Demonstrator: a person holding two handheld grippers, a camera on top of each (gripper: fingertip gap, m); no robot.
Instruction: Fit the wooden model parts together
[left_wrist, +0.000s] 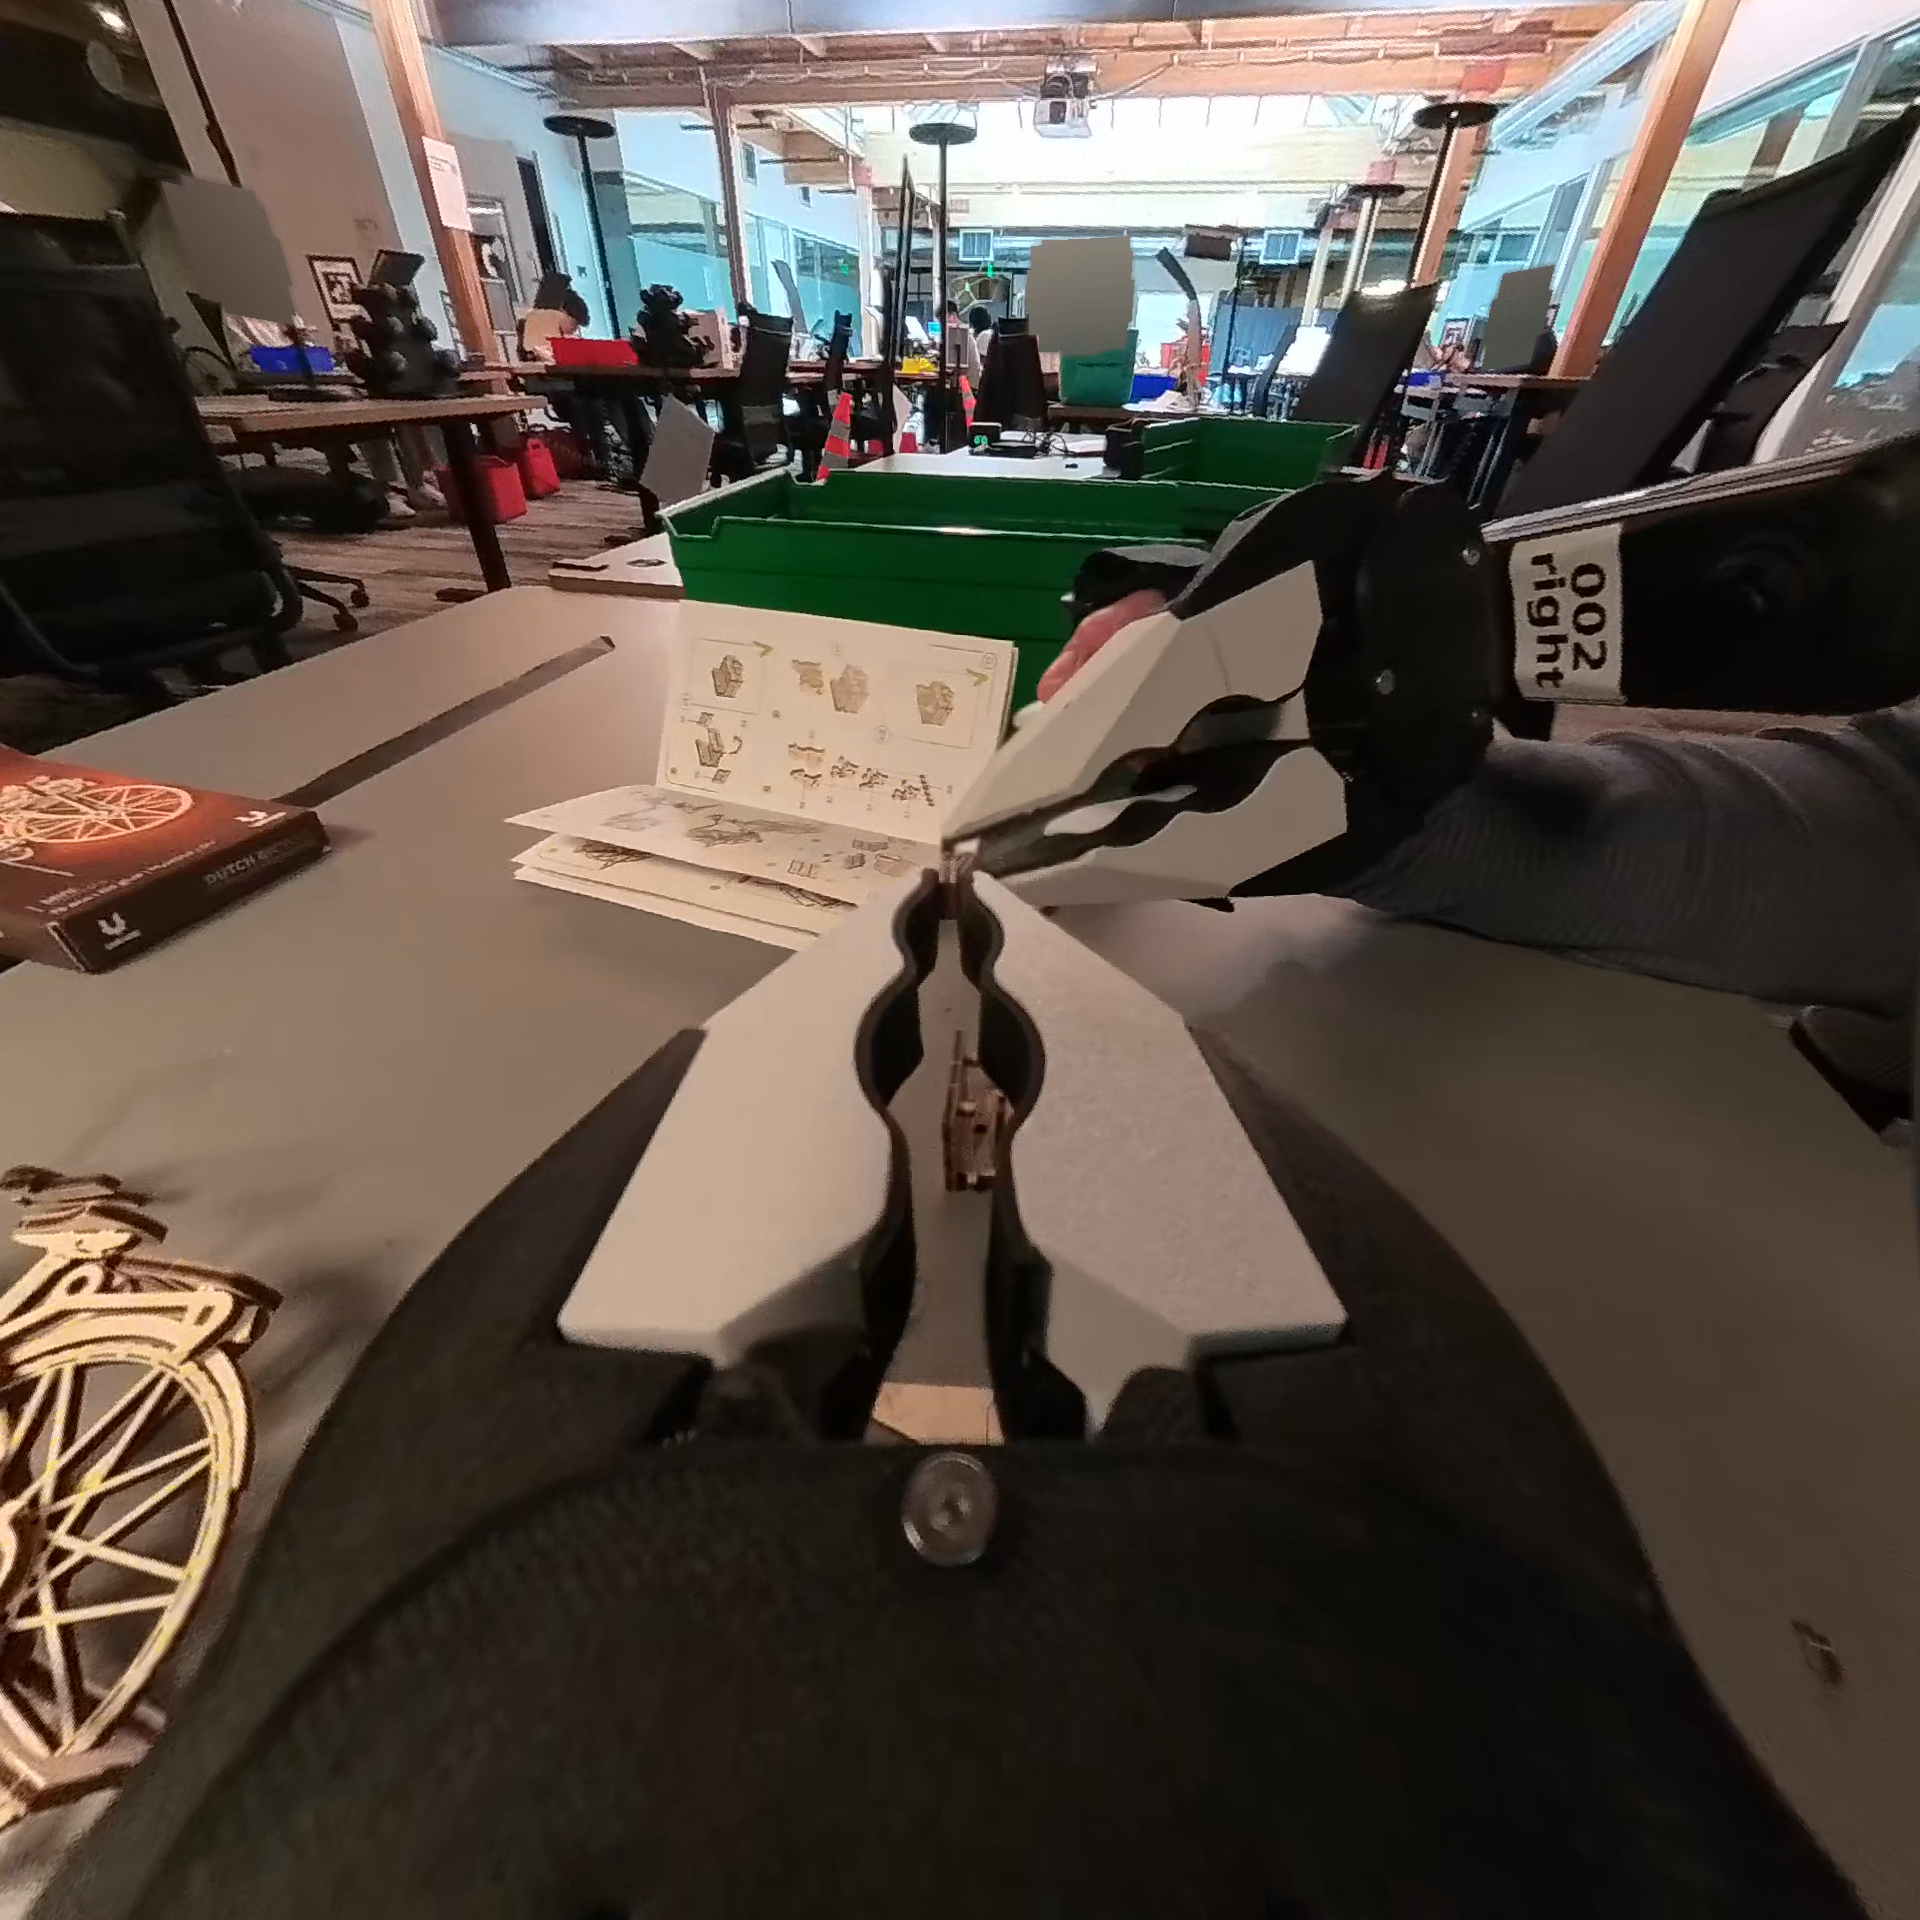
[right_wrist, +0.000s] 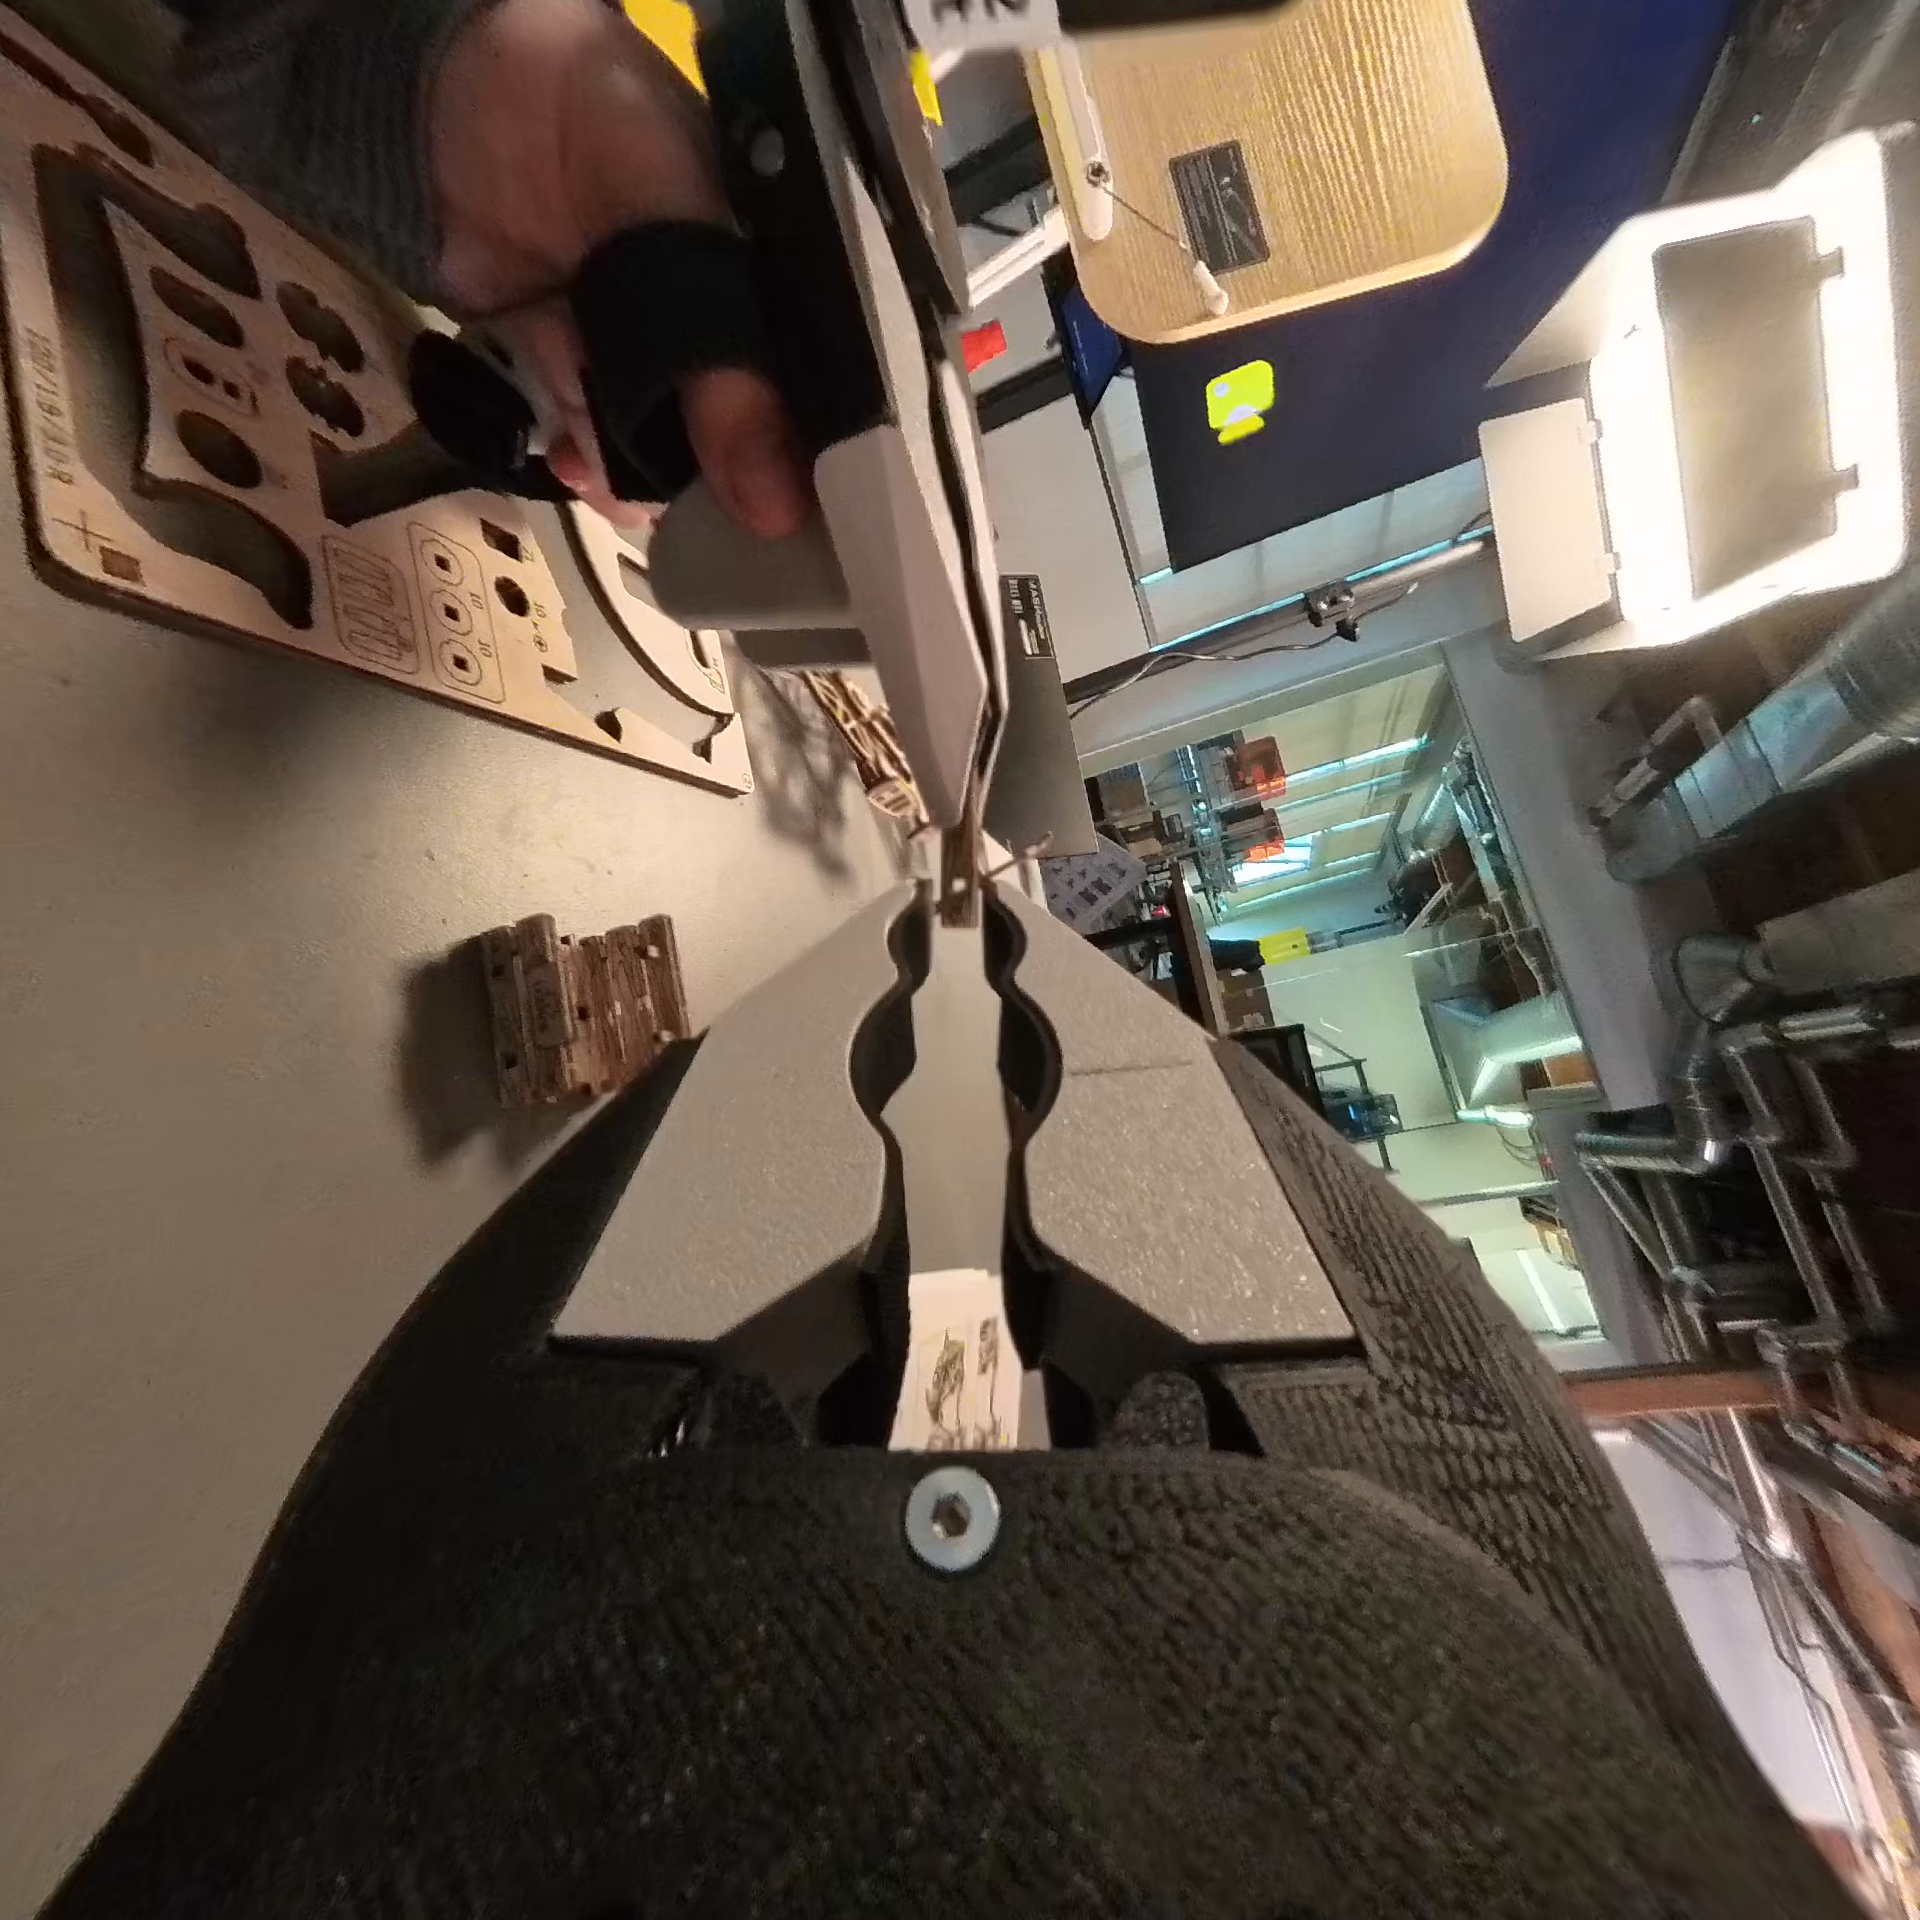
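A tiny wooden piece (right_wrist: 958, 883) sits right where the two tongs meet, up in the air above the grey table (left_wrist: 436, 997). The right gripper (right_wrist: 951, 899) is squeezed almost shut and pinches this little piece at its tips. The left gripper (left_wrist: 951, 883) is nearly shut too, and its tips touch the same spot, but the piece is so small that I cannot tell if the left one holds a second bit or the same one. It looks like the two are being pushed together, so this join is not done yet. Below, a small block of wooden parts (right_wrist: 582, 1013) already fitted together lies on the table. Near it is a flat wooden sheet (right_wrist: 208, 416) with many holes where parts were popped out, and a few parts look still in it. A wooden bicycle (left_wrist: 94, 1455) lies near the table edge, and an open instruction booklet (left_wrist: 821, 748) lies farther back. I think a lot is built, and some is left.
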